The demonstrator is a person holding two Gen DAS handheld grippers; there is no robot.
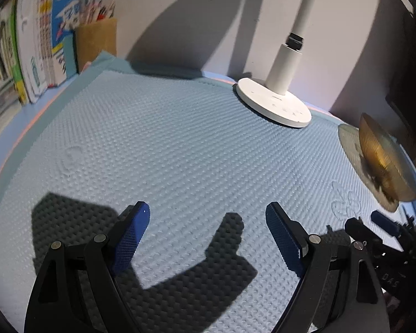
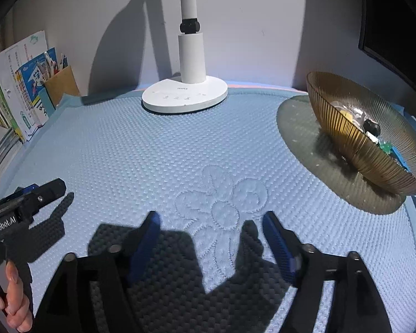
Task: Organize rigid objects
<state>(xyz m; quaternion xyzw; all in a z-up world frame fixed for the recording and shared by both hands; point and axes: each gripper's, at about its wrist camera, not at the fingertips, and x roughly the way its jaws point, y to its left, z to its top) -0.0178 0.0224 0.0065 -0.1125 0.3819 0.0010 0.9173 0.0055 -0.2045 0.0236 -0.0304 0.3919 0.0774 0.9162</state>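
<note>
Blue mat (image 1: 180, 138); left gripper (image 1: 208, 230), right gripper (image 2: 210, 233) jaws wide, empty.

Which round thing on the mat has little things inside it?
The brown glass bowl on the right; the white lamp base is flat with nothing inside.

A white round-based desk lamp (image 2: 184, 98) stands at the back of the light-blue quilted mat (image 2: 124, 161); books (image 1: 33, 50) and a brown pen box (image 1: 97, 43) line the left.

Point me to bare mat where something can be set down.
Free: the wide middle of the blue mat, between the lamp base, the books and both open grippers. Crowded: the right edge, around the amber bowl.
</note>
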